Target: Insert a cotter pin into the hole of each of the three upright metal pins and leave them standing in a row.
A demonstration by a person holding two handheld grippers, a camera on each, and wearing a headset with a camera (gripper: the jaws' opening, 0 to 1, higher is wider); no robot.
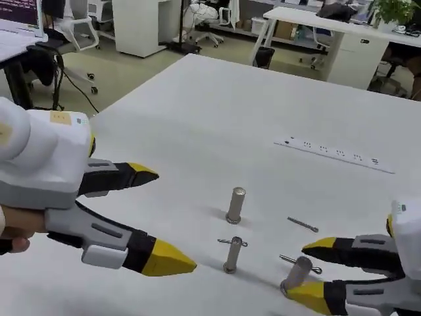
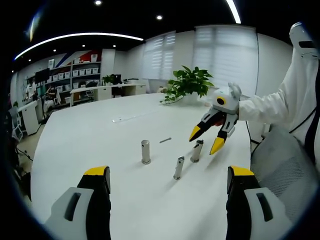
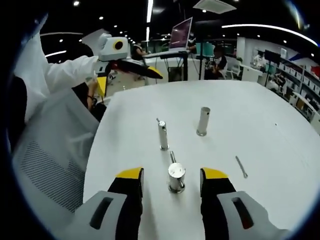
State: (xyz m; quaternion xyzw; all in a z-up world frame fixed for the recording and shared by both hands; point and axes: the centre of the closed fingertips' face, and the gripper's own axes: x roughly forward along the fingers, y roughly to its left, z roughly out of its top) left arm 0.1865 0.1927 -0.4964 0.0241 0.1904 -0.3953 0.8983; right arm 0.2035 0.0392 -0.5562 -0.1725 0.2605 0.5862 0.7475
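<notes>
**Left claw wide and empty, right claw straddling the near pin**

The left claw (image 1: pixel 177 220) hangs over the left side of the table (image 1: pixel 197 112), jaws spread wide with nothing between them. It is well apart from the pins.

Right of it, three metal pins stand in a slanted row on the white top. The far pin (image 1: pixel 235 204) is upright. The middle pin (image 1: pixel 231 255) is upright too, with a cotter (image 1: pixel 233 242) run crosswise through its top. A loose cotter (image 1: pixel 302 224) lies flat on the table to the right of these two, touching neither. Further back lies a power strip (image 1: pixel 335 155).

The near pin (image 3: pixel 176 176) is at the right end of the row, and a cotter (image 1: pixel 300 262) crosses it near the top. In the head view it looks tilted; in the right gripper view it looks upright.

The right claw (image 1: pixel 294 269) comes in from the lower right. Its jaws are part open, one on each side of the near pin. The right gripper view shows a gap on both sides, so it holds nothing.
</notes>
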